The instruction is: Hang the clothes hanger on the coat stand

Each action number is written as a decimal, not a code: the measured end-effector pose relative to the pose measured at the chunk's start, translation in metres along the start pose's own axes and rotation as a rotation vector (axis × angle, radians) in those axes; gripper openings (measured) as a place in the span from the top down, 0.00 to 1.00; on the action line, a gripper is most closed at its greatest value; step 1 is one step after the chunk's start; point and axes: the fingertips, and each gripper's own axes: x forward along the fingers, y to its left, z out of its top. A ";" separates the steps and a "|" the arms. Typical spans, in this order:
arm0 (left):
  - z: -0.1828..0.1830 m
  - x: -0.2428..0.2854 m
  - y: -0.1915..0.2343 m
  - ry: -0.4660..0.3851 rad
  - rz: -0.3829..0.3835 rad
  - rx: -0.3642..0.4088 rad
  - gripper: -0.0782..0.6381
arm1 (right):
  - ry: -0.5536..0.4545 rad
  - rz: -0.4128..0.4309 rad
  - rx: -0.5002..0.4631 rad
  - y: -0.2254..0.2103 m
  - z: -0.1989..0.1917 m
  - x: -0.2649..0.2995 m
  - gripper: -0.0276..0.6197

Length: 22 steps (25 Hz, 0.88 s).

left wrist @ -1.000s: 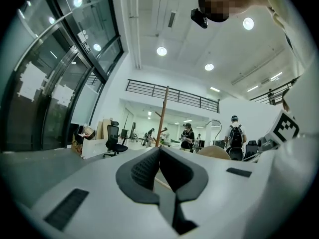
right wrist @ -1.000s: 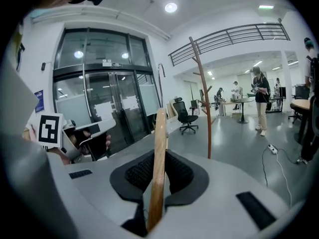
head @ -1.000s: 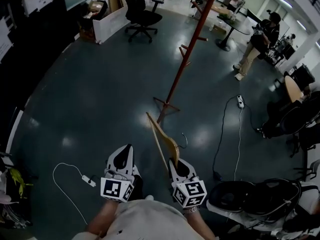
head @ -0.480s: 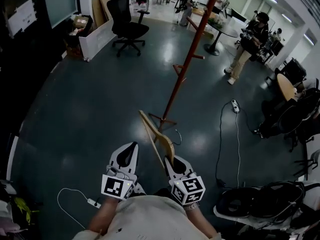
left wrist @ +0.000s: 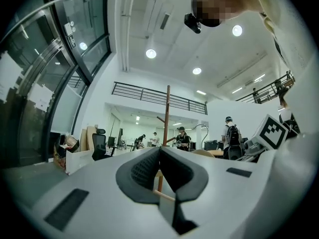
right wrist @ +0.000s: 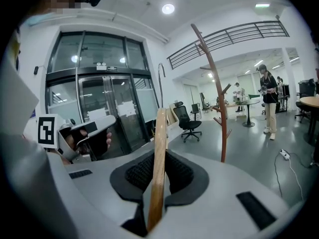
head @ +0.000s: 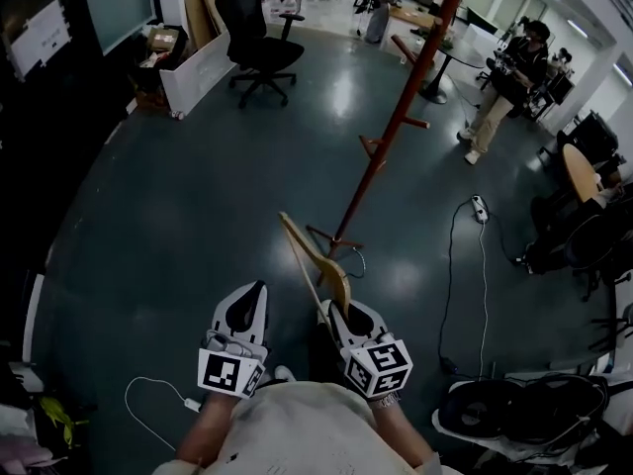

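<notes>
A tall red-brown coat stand with short pegs rises from the dark floor ahead of me, its feet just past the hanger's tip. My right gripper is shut on a wooden clothes hanger, which stands edge-on between the pads; its metal hook points toward the stand. In the right gripper view the hanger rises between the jaws, with the stand to its right. My left gripper is beside it, shut and holding nothing. The left gripper faces the stand.
A black office chair and white boxes stand at the back left. A power strip with its cable lies right of the stand. People stand at the back right. Black bags sit at the near right.
Both grippers and the hanger have come closer to the coat stand; its feet now sit just beyond the hanger's tip. The grip on the hanger is unchanged.
</notes>
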 end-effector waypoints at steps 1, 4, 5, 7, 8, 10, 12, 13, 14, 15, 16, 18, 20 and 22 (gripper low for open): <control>-0.002 0.006 0.004 0.001 0.013 0.003 0.87 | 0.004 0.006 0.003 -0.006 0.001 0.007 0.85; -0.008 0.029 0.017 0.005 0.065 -0.017 0.87 | 0.011 0.033 0.006 -0.026 0.008 0.030 0.85; -0.009 0.037 0.022 0.005 0.072 -0.030 0.87 | 0.013 0.043 0.005 -0.032 0.012 0.038 0.85; -0.010 0.053 0.028 0.005 0.068 -0.033 0.87 | 0.013 0.062 -0.002 -0.042 0.022 0.056 0.85; -0.009 0.063 0.030 0.006 0.068 -0.019 0.87 | 0.012 0.071 -0.005 -0.048 0.028 0.066 0.85; -0.007 0.083 0.035 0.009 0.083 0.008 0.87 | 0.007 0.089 -0.012 -0.062 0.043 0.083 0.85; -0.006 0.105 0.037 0.014 0.101 0.016 0.87 | 0.002 0.103 -0.020 -0.078 0.057 0.094 0.85; -0.005 0.117 0.037 0.017 0.107 0.022 0.87 | 0.000 0.107 -0.024 -0.088 0.064 0.100 0.85; -0.005 0.130 0.037 0.020 0.111 0.030 0.87 | 0.001 0.108 -0.029 -0.099 0.070 0.105 0.85; -0.004 0.143 0.036 0.023 0.113 0.036 0.87 | 0.003 0.106 -0.031 -0.110 0.076 0.111 0.85; -0.004 0.156 0.035 0.024 0.113 0.039 0.87 | 0.007 0.104 -0.029 -0.121 0.082 0.116 0.85; -0.002 0.181 0.030 0.020 0.110 0.034 0.87 | 0.012 0.105 -0.023 -0.143 0.092 0.124 0.85; 0.000 0.205 0.024 0.007 0.111 0.023 0.87 | 0.016 0.111 -0.024 -0.162 0.102 0.131 0.85; -0.001 0.228 0.020 -0.004 0.111 0.015 0.87 | 0.021 0.116 -0.029 -0.182 0.108 0.139 0.85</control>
